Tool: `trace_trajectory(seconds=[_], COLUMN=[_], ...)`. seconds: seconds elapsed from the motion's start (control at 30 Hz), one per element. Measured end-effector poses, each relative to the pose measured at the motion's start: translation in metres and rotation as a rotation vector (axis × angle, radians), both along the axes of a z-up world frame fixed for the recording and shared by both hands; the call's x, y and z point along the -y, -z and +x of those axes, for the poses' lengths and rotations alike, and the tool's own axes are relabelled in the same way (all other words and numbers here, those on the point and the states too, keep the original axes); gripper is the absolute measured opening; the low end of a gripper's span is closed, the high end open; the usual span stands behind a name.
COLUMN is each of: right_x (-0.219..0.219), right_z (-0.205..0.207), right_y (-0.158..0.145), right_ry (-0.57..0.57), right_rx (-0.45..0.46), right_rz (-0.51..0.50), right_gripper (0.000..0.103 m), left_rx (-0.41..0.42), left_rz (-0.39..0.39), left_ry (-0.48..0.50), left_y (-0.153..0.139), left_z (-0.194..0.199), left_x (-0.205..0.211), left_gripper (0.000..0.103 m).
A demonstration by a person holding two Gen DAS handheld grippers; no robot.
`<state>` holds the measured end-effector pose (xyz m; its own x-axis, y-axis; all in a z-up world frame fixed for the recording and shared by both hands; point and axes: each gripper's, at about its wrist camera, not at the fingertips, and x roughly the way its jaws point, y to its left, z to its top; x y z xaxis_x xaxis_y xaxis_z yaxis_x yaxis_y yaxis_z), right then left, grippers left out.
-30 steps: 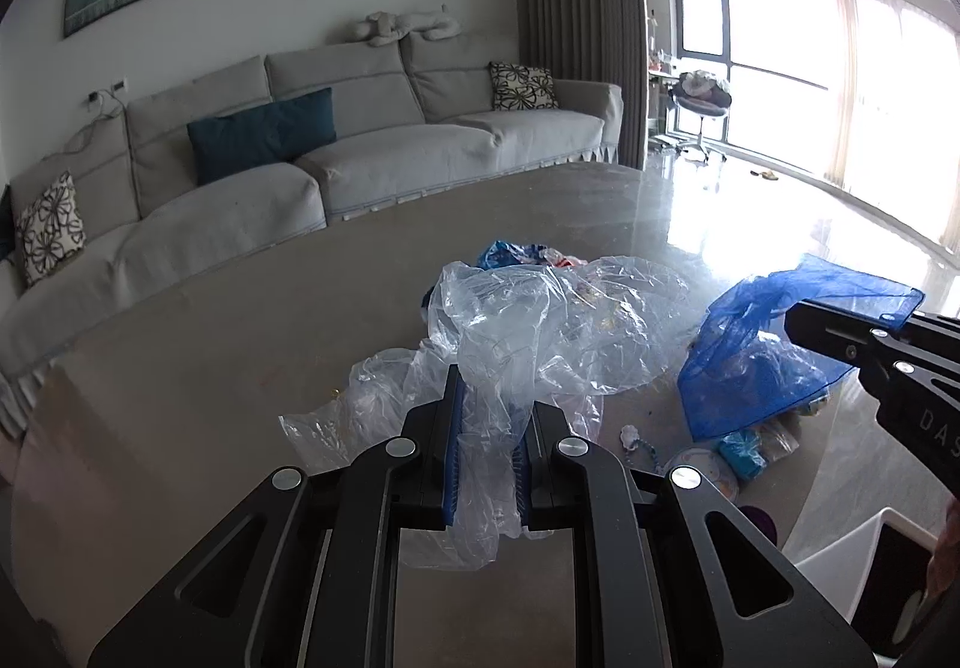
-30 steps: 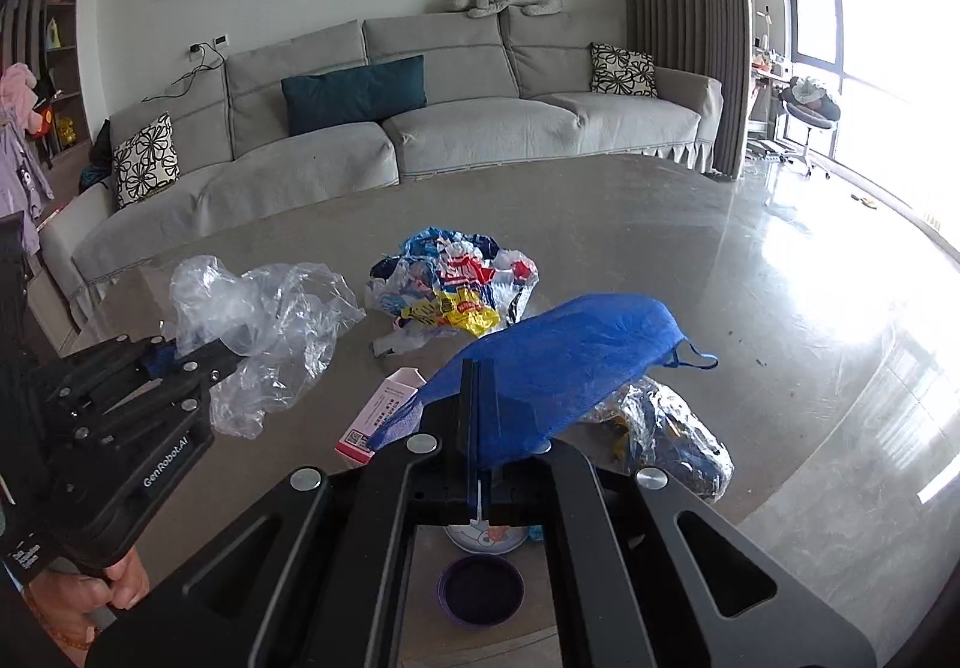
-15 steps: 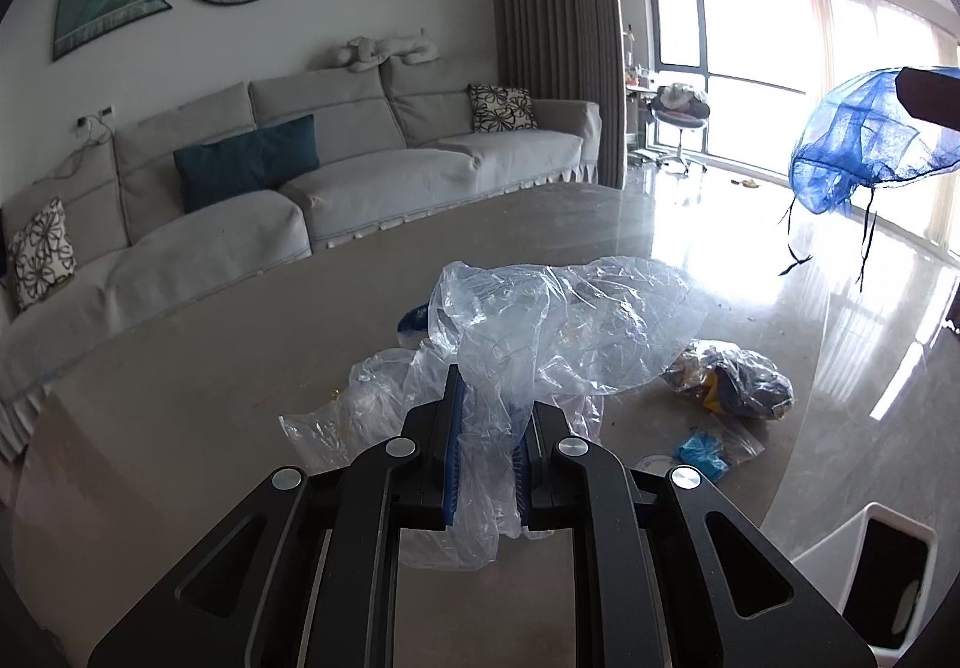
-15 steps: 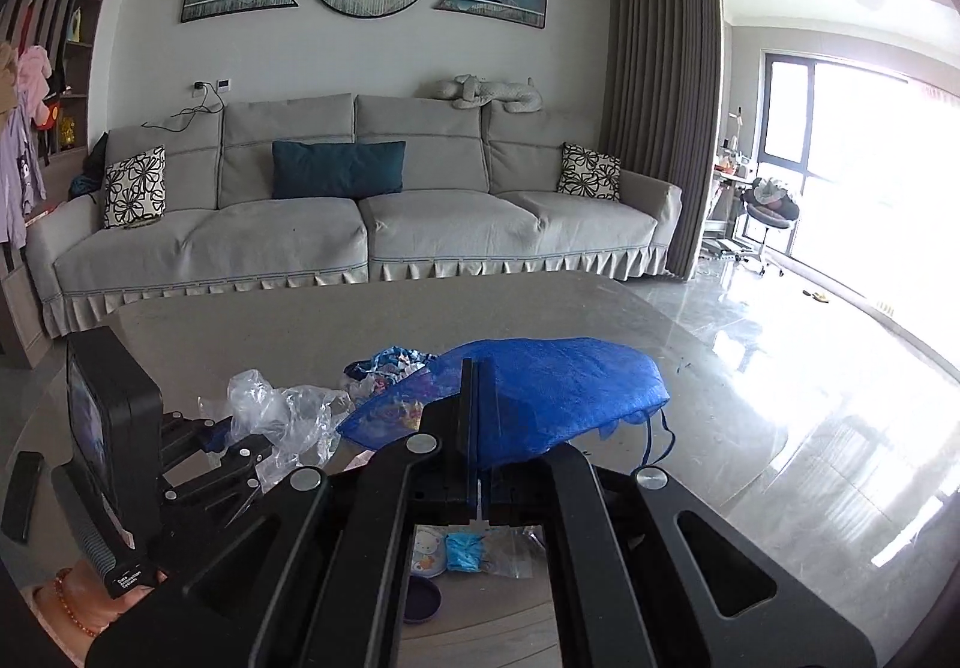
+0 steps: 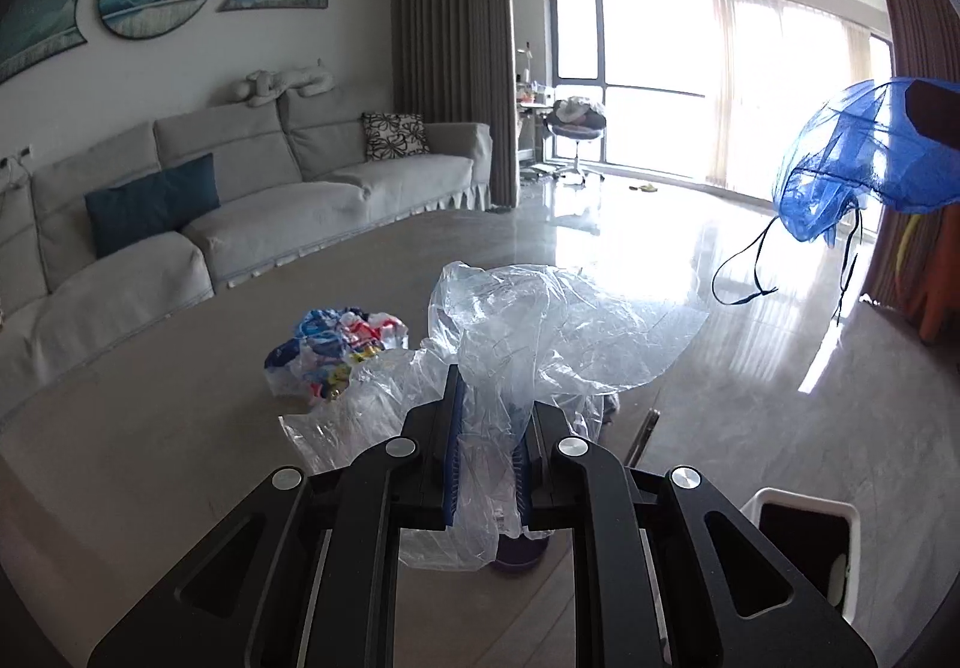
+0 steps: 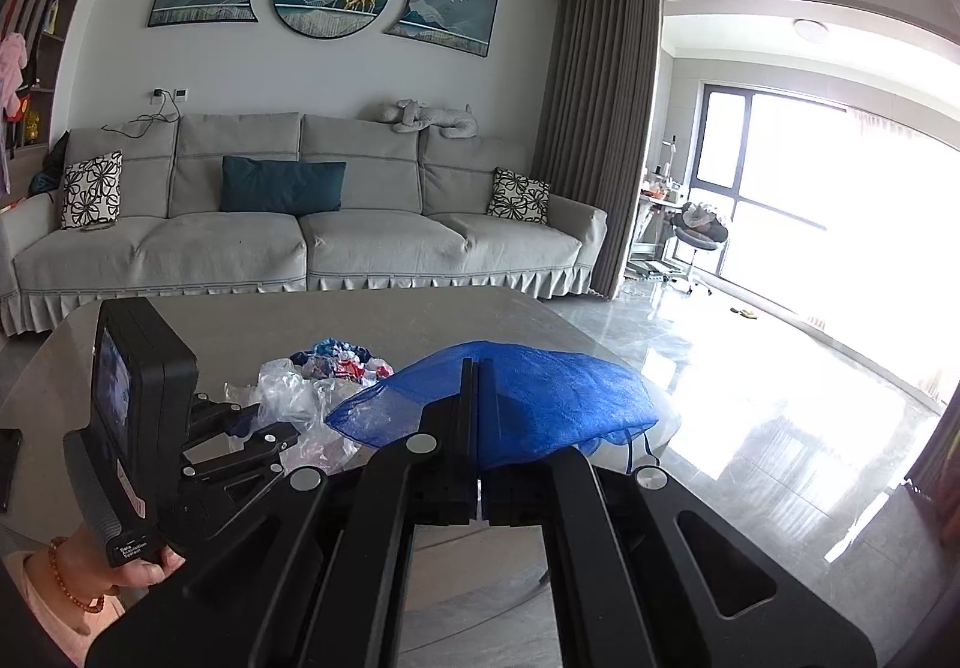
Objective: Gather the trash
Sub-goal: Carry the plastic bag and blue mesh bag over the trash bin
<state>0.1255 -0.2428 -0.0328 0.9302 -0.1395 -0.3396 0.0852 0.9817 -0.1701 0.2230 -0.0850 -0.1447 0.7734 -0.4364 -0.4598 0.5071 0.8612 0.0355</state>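
Between left fingers [image 5: 486, 464] clenched clear plastic bag [image 5: 540, 326], between right fingers [image 6: 477, 416] blue mesh [image 6: 540, 404]: carrying step, next lowering into bin [image 5: 804, 542].

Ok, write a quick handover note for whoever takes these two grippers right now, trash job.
Left gripper: shut on the crumpled clear plastic bag, lifted over the grey table.
Right gripper: shut on the blue mesh bag, raised in the air.
Still on the table: the colourful wrapper bundle.
White bin with dark opening sits low at the right.
Left: drop both bags in, then collect the bundle.
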Motion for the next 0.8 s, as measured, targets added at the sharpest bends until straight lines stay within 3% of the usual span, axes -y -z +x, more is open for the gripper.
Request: trace_trajectory(seconds=[0.47, 0.8], right_x=[0.071, 0.106], right_z=[-0.100, -0.137], right_y=[0.016, 0.053], right_ry=[0.181, 0.267], right_rx=[0.004, -0.035], right_rz=[0.066, 0.149], right_gripper=[0.001, 0.001], left_rx=[0.028, -0.015], left_rz=[0.045, 0.101], left_ry=[0.264, 0.445], left_y=[-0.013, 0.003], left_z=[-0.092, -0.128], left_x=[0.118, 0.174], left_gripper=[0.014, 0.014])
